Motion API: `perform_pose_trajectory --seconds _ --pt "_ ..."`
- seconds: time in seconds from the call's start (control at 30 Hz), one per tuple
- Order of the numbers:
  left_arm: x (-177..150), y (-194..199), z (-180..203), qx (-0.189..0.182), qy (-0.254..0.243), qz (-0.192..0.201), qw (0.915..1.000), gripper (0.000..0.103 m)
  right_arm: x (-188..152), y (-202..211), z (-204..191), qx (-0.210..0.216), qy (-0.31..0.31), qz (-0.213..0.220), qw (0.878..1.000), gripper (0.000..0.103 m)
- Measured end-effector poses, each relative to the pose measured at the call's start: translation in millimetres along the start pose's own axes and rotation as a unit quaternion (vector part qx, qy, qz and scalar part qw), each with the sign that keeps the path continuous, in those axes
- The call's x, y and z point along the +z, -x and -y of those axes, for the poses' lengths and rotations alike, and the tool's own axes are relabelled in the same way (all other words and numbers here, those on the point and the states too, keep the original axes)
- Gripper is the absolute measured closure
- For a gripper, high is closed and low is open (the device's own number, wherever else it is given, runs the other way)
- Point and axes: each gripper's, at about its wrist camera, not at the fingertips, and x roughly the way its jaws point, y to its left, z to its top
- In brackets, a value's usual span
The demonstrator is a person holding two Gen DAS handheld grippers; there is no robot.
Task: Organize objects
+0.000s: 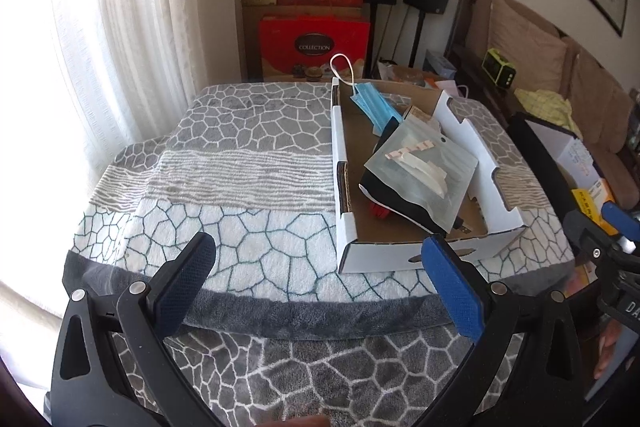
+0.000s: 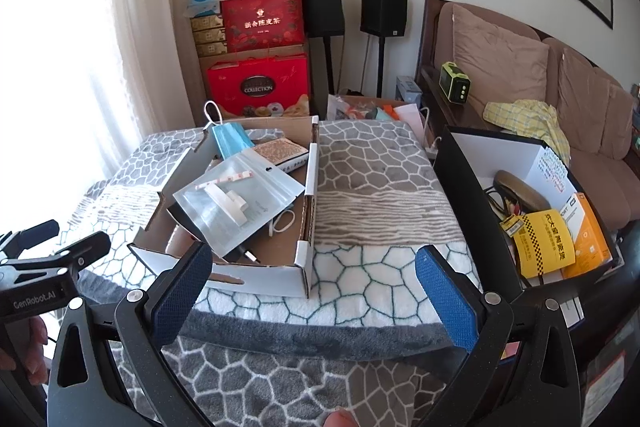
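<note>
Hovering near the frame bottom, left gripper (image 1: 316,267) and right gripper (image 2: 314,269) had fingers spread, empty | clear pouch (image 2: 236,201) lay atop the clutter in the cardboard tray (image 2: 310,195), centre-left of the right view | pouch judged light, floppy, slick; best pinched at its sealed edge | face mask (image 1: 374,103) soft, at tray's far end.

Fluffy cloth blanket (image 1: 248,235), matt cardboard tray (image 1: 400,259), glossy plastic pouch (image 1: 424,167).

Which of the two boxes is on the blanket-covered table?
The shallow white cardboard tray holding the blue mask and clear zip pouch. The black-walled box with yellow packets stands off the table's right edge, beside the sofa.
</note>
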Motion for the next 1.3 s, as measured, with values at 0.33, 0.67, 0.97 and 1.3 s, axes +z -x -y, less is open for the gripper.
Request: perform_pose_trajectory --seconds 0.33,0.67,0.97,1.3 --pt "-1.4 3.5 5.4 0.006 -0.012 0.002 0.9999 0.0 -5.7 -4.6 2.3 -0.001 -0.007 -0.008 1.0 0.001" --pt "-1.2 3.3 9.6 0.02 -0.021 0.001 0.9996 0.0 -5.7 -7.2 4.8 0.003 -0.01 -0.011 1.0 0.001" --pt "-2.1 2.3 12.9 0.022 -0.025 0.0 0.9995 0.0 -5.5 -7.4 5.7 0.003 -0.012 -0.011 1.0 0.001" --pt "-2.3 2.6 12.4 0.021 -0.024 0.001 0.9995 0.0 -5.3 -6.5 3.7 0.003 -0.008 -0.011 1.0 0.001"
